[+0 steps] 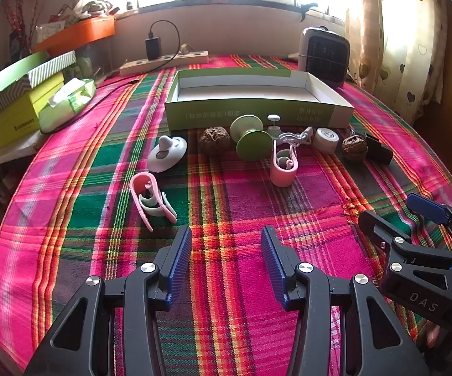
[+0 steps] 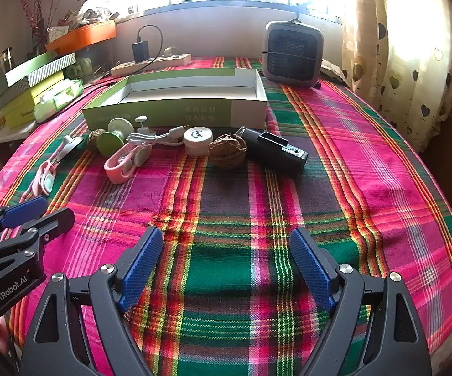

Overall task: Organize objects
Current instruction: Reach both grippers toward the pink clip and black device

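Trinkets — walnuts (image 2: pixel 227 151), pink clips (image 1: pixel 152 199), green spool (image 1: pixel 251 138), black device (image 2: pixel 276 150) — all lie along the front wall of the empty green box (image 1: pixel 257 114) mid-tablecloth (image 2: pixel 241 266), nothing sorted yet, left gripper (image 1: pixel 226 241) and right gripper (image 2: pixel 226 241) both spread wide, holding nothing.

pink-green plaid cloth (image 2: pixel 241 203), green-white box (image 1: pixel 257 111), blue-padded black tools.

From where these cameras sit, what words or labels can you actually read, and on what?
"DAS": on the right gripper body.
"GenRobot.AI": on the left gripper body.
Green box: upside-down printed characters on its front wall, too small to read.
Yellow box: a dark word on its side, blurred.
Black device: small marks, unreadable.
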A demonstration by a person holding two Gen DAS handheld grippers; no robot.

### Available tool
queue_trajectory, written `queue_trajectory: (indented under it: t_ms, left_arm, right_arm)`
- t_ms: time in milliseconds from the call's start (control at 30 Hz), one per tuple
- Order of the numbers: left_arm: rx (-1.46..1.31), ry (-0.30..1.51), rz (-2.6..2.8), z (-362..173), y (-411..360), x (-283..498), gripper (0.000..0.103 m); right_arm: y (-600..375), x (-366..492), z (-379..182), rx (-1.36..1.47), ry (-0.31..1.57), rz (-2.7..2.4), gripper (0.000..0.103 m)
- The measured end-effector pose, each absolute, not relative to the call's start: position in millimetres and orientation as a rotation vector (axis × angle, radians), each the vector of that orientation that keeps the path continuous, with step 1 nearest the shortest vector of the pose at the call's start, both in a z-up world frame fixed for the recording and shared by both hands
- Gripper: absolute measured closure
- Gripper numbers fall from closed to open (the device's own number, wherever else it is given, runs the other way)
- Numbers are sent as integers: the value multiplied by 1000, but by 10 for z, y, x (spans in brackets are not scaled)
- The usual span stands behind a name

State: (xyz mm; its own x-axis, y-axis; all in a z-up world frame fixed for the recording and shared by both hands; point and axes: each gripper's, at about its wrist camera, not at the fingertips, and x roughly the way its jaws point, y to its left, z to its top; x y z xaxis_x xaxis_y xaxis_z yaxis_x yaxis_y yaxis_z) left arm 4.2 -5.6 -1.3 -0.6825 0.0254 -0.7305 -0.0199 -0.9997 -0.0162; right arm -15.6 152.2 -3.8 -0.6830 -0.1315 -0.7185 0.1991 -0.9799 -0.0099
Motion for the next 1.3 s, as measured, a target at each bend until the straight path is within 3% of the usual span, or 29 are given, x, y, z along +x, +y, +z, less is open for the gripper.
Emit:
queue_trajectory:
  t_ms: [767,1300]
  left_arm:
    - [-1179,-14,2812,152,-215,149,59]
    - [-1228,-241,2808,223,-654,0,58]
  right_arm:
    - [1821,-264,35,1154,158,-2686,19]
    - [1891,-848,70,1168,376,-2581,20]
